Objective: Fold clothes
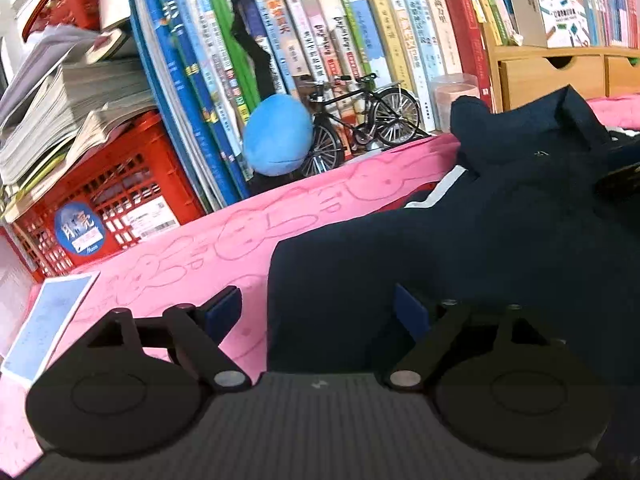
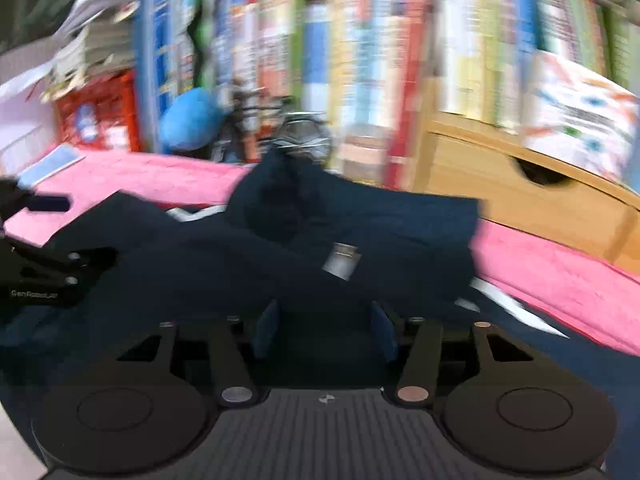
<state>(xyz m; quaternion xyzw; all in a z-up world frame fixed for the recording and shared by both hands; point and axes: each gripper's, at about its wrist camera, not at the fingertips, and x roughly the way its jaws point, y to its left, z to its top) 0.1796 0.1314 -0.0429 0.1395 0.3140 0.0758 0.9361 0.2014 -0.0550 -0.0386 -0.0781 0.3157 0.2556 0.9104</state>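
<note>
Item 1, nearest: left gripper (image 1: 318, 312). Fingers spread wide, blue pads apart, nothing between them. It straddles the near left edge of the garment, one pad over pink cloth, the other over dark fabric.

Item 2: right gripper (image 2: 326, 330). Fingers parted, though less widely, and low over the dark fabric. No cloth shows pinched between the pads. The view is smeared with motion blur, so fine detail is uncertain.

Item 3: navy garment (image 1: 460, 248). It lies on the pink rabbit-print cloth (image 1: 224, 236), from the centre toward 3 o'clock in the left view. It is partly gathered: a raised lump stands at 1 o'clock, and a white stripe shows near it. In the right view a layer lies diagonally across the body, with a grey label on top. It is neither flat nor a finished packet.

Item 4: blue card (image 1: 48, 324), at 9 o'clock on the cloth, well apart from the garment.

Item 5, far: blue plush (image 1: 278, 140), model bicycle (image 1: 360, 120), red crate (image 1: 116, 204), row of books (image 1: 340, 32) and wooden drawers (image 1: 556, 76), from 10 to 2 o'clock.

Handling note, as a judgement: whichever fold comes next, pinch the single edge layer only. Take matching points with both grippers, and carry the fabric low and level. Flatten the far lump before creasing, and keep sleeves clear of the bicycle.
</note>
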